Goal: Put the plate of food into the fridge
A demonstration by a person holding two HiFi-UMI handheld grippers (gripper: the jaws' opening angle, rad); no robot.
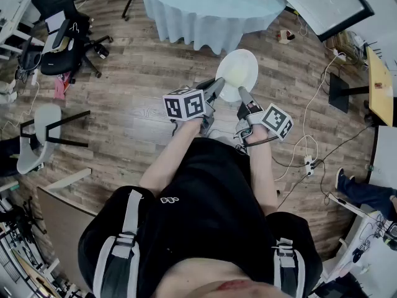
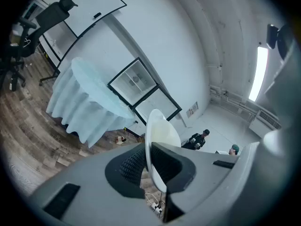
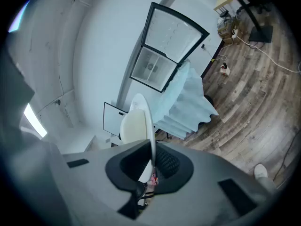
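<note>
A white plate (image 1: pixel 237 73) with a pale yellowish middle is held over the wooden floor, just short of a round table under a light blue cloth (image 1: pixel 205 11). My left gripper (image 1: pixel 214 92) is shut on the plate's near-left rim. My right gripper (image 1: pixel 243 98) is shut on its near-right rim. In the left gripper view the plate (image 2: pixel 162 126) stands edge-on, pinched between the black pads of the left gripper (image 2: pixel 149 161). The right gripper (image 3: pixel 151 161) clamps the plate (image 3: pixel 138 121) the same way. A glass-door fridge (image 3: pixel 167 46) with a black frame stands shut behind the table, and the left gripper view also shows the fridge (image 2: pixel 141 91).
A black office chair (image 1: pixel 62 39) stands at the far left and a grey chair (image 1: pixel 43 135) lies nearer. A power strip with cables (image 1: pixel 307 161) lies on the floor at the right, near a yellow-topped desk (image 1: pixel 379 85). Two people (image 2: pixel 200 139) stand far off.
</note>
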